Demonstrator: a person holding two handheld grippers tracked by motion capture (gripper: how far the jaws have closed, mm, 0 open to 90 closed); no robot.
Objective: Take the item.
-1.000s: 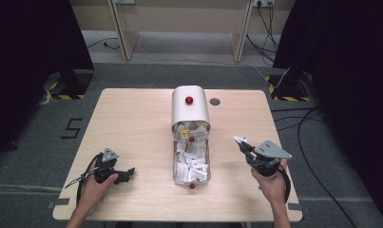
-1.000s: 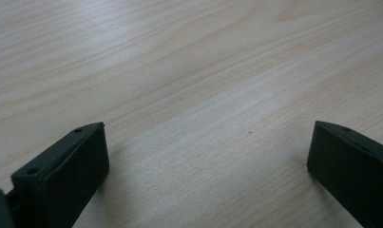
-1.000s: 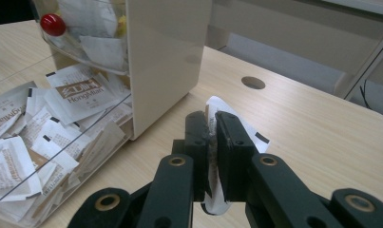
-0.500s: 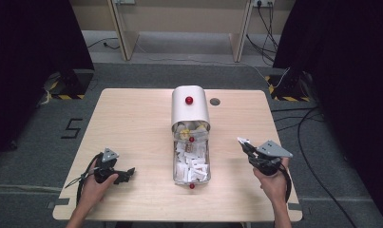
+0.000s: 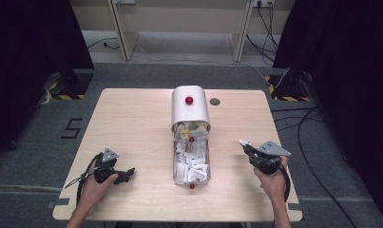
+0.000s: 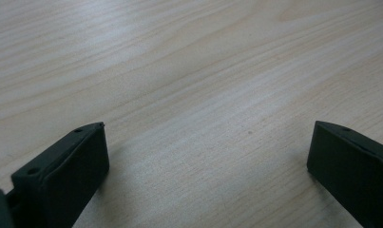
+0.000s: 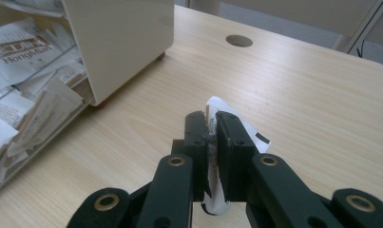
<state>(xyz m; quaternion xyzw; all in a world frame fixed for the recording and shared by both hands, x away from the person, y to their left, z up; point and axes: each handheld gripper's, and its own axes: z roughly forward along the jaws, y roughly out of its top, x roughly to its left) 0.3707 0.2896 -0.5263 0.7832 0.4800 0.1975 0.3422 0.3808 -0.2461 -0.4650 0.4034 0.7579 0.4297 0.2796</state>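
Note:
A cream box (image 5: pixel 190 109) with a red knob stands mid-table, and its clear drawer (image 5: pixel 191 161) is pulled out toward me, full of white paper packets (image 7: pixel 18 52). My right gripper (image 5: pixel 244 145) hovers right of the drawer, jaws shut on a small white packet (image 7: pixel 246 130) that sticks out between them. At the front left, my left gripper (image 5: pixel 127 173) lies low on the table, pointing right. Its jaws stand wide apart over bare wood (image 6: pixel 203 118), with nothing between them.
A round cable hole (image 5: pixel 215 101) sits in the tabletop right of the box. The table's front edge (image 5: pixel 179 219) runs close to both hands. Cables trail from each gripper.
My right gripper has sunk slightly and drifted a little to the right with the packet. The left hand has stayed put.

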